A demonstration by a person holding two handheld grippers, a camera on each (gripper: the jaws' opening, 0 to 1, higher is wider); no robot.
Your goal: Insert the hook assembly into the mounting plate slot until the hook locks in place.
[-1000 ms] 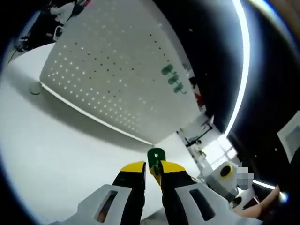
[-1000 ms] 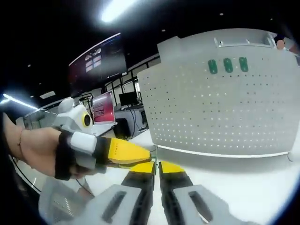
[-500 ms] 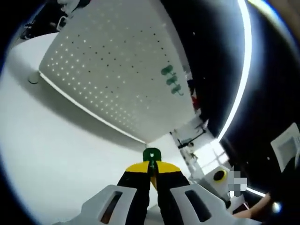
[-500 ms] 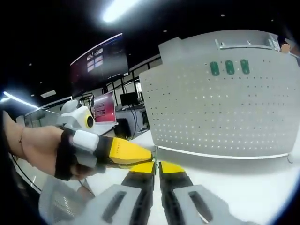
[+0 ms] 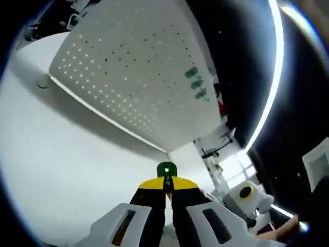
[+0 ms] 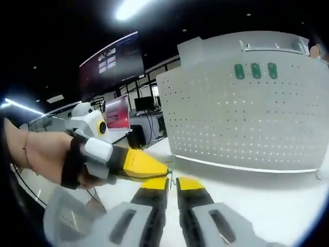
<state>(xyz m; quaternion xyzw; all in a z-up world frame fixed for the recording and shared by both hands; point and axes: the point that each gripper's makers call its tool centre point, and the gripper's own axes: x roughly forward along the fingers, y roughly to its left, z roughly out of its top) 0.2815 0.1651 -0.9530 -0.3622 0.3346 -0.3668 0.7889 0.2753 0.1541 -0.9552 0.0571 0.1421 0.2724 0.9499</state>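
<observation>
The right claw [image 6: 171,184] had its yellow-tipped jaws nearly together with nothing between them, over the white desk [image 6: 267,200]. The left claw [image 6: 154,169] poked in from the left, held by a hand [image 6: 43,159]. Ahead stood the white pegboard [image 6: 247,123], three green hooks [image 6: 256,70] near its top.

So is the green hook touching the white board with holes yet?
Apart. In the left gripper view, the green hook sits pinched in the left gripper, with bare table between it and the board.

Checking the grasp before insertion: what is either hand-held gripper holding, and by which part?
The left hand-held gripper pinches a green hook by its lower end. The right hand-held gripper holds nothing.
</observation>
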